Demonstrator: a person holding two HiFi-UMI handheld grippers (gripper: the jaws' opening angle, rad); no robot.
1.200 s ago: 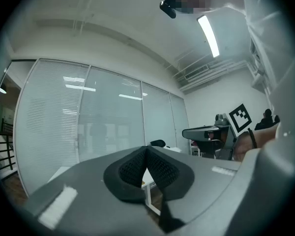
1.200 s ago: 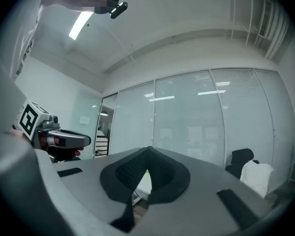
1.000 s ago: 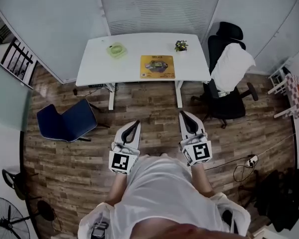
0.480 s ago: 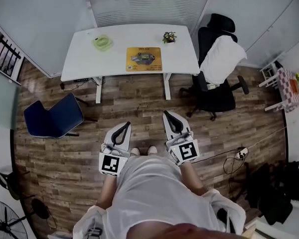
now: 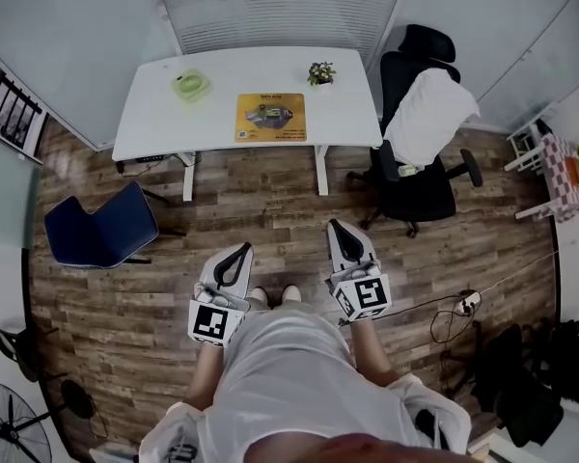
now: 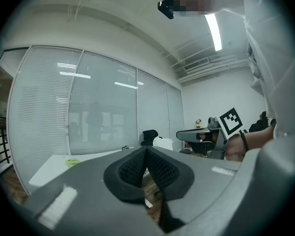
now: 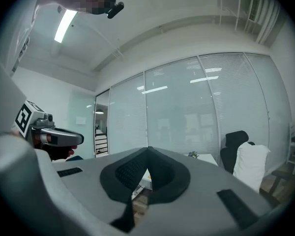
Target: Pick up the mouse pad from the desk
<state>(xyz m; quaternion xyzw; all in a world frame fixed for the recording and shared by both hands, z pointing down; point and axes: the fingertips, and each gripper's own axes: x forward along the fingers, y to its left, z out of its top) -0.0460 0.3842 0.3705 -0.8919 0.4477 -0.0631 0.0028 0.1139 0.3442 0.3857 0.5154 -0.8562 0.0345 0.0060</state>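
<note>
Yellow mouse pad (image 5: 271, 118) lies flat on the white desk (image 5: 150, 123), near the front edge and about mid-desk. It sits between a pale green dish-like item (image 5: 191, 86) at back left and a small potted plant (image 5: 319, 71) at back right. Nothing is on it and nothing touches it.

Person stands on the wood floor (image 5: 270, 210), well back from the desk, with bare planks between feet and desk legs. Left gripper (image 5: 237, 254) and right gripper (image 5: 344, 235) are held out in front of the torso and point toward the desk, both well apart from the pad. Both sets of jaws are pressed together, pads meeting, nothing between them; each gripper view shows only the room beyond the tips.

Progress, as judged: very start, approach only, no part of the pickup done. Left to do: walk up, open one set of jaws, get them on a pad edge, close, lift clear. The thin flat pad likely needs an edge grab.

Black office chair (image 5: 420, 177) at the desk's right and blue chair (image 5: 101, 230) at its left do not block the path.
</note>
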